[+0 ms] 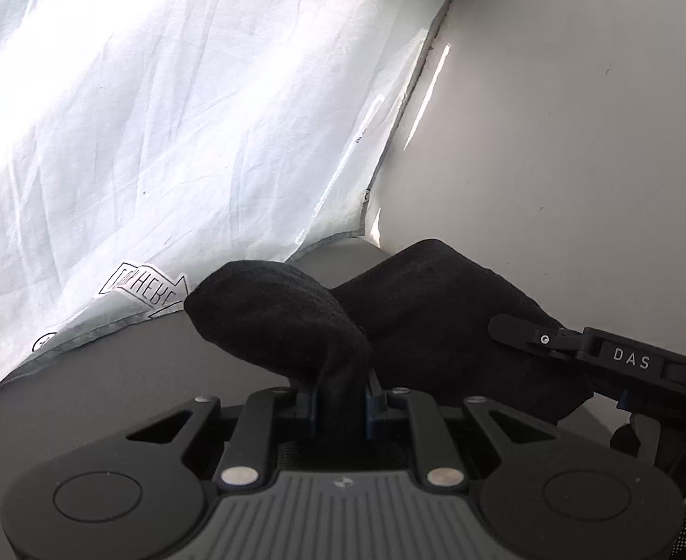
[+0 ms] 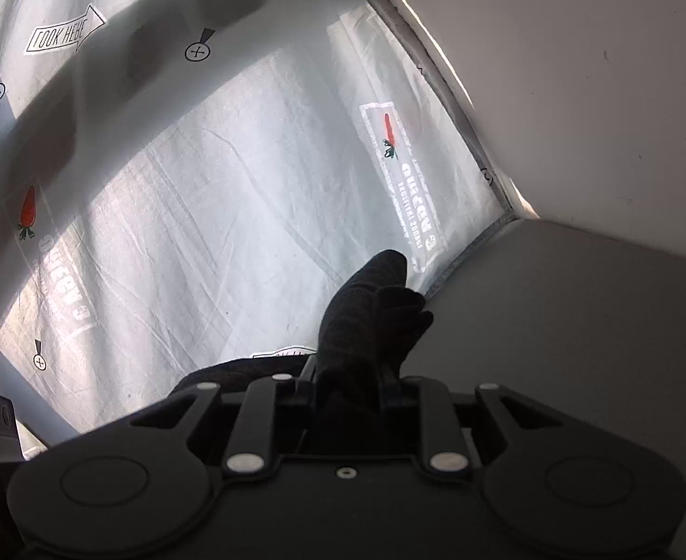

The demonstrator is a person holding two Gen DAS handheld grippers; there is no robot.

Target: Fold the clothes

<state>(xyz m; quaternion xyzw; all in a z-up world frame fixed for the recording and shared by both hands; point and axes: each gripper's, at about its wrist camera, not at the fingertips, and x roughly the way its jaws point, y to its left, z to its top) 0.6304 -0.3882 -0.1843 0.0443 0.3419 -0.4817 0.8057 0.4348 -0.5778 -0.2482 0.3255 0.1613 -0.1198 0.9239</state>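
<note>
A black fabric garment (image 1: pixel 436 322) is bunched up above a grey surface (image 1: pixel 132 382). My left gripper (image 1: pixel 340 401) is shut on a fold of it, and the cloth bulges out over the fingers. In the left wrist view the right gripper (image 1: pixel 529 338) reaches in from the right edge and pinches the far side of the same garment. In the right wrist view my right gripper (image 2: pixel 350 382) is shut on a bunch of the black garment (image 2: pixel 371 317), which sticks up between the fingers and hides them.
A pale printed sheet (image 2: pixel 226 196) with carrot pictures and "LOOK HERE" arrows covers the area ahead and left. A white wall (image 1: pixel 576 116) rises on the right. The grey surface (image 2: pixel 553 317) extends to the right of the sheet's hem.
</note>
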